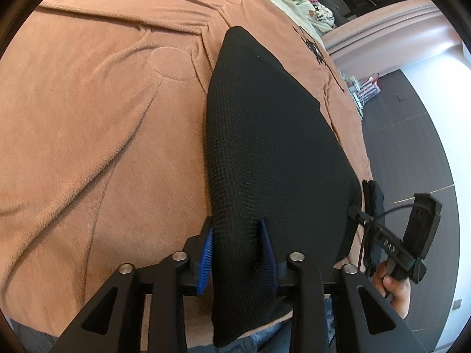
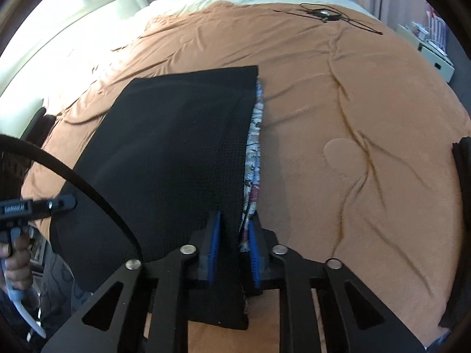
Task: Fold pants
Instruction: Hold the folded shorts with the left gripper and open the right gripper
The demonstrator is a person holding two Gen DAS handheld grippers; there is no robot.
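Gripping a thick bunch of the black waffle-knit pants [image 1: 265, 135], the left gripper [image 1: 238, 250] has its blue ribbed pads pressed into the fabric from both sides, its jaws held partly apart by the bulk of the cloth. The pants stretch away from it across the rust-orange plush bedspread [image 1: 97, 111], lifted at the near end and lying on the bedspread further off. In the right wrist view, the right gripper [image 2: 234, 244] has its blue pads close together on the near edge of the same black fabric, with a strip of patterned blue, white and red cloth [image 2: 254, 147] showing along the fabric's right edge and running down beside the right pad. From there the pants spread out as a flat, broad panel over the bedspread. Each view shows the other gripper's handle with the person's hand [image 1: 391, 285] on it, at the frame's edge. A tangle of thin black cable [image 2: 326, 14] lies on the far part of the bedspread, well apart from the pants.
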